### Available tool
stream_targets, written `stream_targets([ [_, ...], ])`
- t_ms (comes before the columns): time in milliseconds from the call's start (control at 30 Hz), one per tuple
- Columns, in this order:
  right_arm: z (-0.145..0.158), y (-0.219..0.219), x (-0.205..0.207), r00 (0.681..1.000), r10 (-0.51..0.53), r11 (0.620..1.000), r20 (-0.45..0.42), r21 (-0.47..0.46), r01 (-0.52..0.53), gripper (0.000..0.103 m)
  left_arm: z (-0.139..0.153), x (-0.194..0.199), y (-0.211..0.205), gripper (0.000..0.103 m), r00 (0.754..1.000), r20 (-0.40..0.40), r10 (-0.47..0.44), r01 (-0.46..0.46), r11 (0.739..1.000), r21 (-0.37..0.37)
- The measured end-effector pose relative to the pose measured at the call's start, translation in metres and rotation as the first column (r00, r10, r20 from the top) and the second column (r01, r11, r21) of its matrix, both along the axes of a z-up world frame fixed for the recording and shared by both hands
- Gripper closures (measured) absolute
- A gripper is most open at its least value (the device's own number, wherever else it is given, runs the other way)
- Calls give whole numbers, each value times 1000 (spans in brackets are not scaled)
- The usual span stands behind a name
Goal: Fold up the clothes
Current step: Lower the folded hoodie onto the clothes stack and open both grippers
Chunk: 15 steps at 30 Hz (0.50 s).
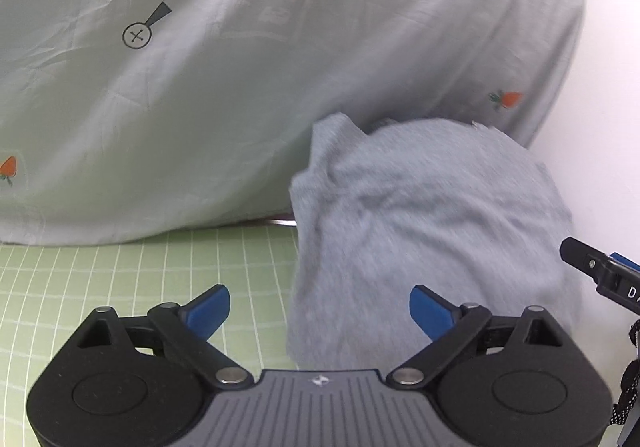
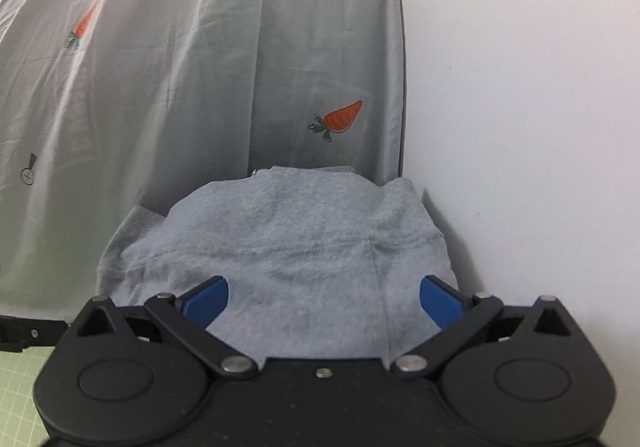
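A grey knit garment point(image 1: 424, 231) lies folded in a bundle on the green grid mat point(image 1: 140, 279), against the hanging sheet. My left gripper point(image 1: 320, 311) is open and empty, its blue pads apart just in front of the bundle's left edge. The garment also shows in the right wrist view point(image 2: 296, 247), where my right gripper point(image 2: 324, 301) is open and empty directly over its near part. The right gripper's tip shows at the right edge of the left wrist view point(image 1: 600, 271).
A pale grey sheet printed with carrots point(image 2: 200, 67) hangs as a backdrop behind the garment. A white wall point(image 2: 520, 127) stands on the right. The green mat extends left of the bundle.
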State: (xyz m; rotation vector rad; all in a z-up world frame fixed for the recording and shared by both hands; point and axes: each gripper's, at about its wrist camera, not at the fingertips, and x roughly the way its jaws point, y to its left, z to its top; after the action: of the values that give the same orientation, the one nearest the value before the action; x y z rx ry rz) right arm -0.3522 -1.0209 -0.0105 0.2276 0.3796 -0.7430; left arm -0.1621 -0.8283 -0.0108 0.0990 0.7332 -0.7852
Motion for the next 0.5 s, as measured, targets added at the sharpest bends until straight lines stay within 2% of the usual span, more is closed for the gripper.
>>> stream_targets([
  [100, 2, 33, -25, 999, -11, 1000, -31, 23, 12, 0, 1, -34, 20, 0, 1000, -15, -14, 14, 1000, -11],
  [267, -1, 81, -60, 998, -9, 995, -61, 100, 15, 0, 1, -77, 55, 0, 998, -36, -43, 42, 999, -22],
  [500, -12, 140, -96, 991, -20, 984, -134, 173, 44, 0, -7, -121, 100, 0, 995, -16, -102, 103, 994, 37],
])
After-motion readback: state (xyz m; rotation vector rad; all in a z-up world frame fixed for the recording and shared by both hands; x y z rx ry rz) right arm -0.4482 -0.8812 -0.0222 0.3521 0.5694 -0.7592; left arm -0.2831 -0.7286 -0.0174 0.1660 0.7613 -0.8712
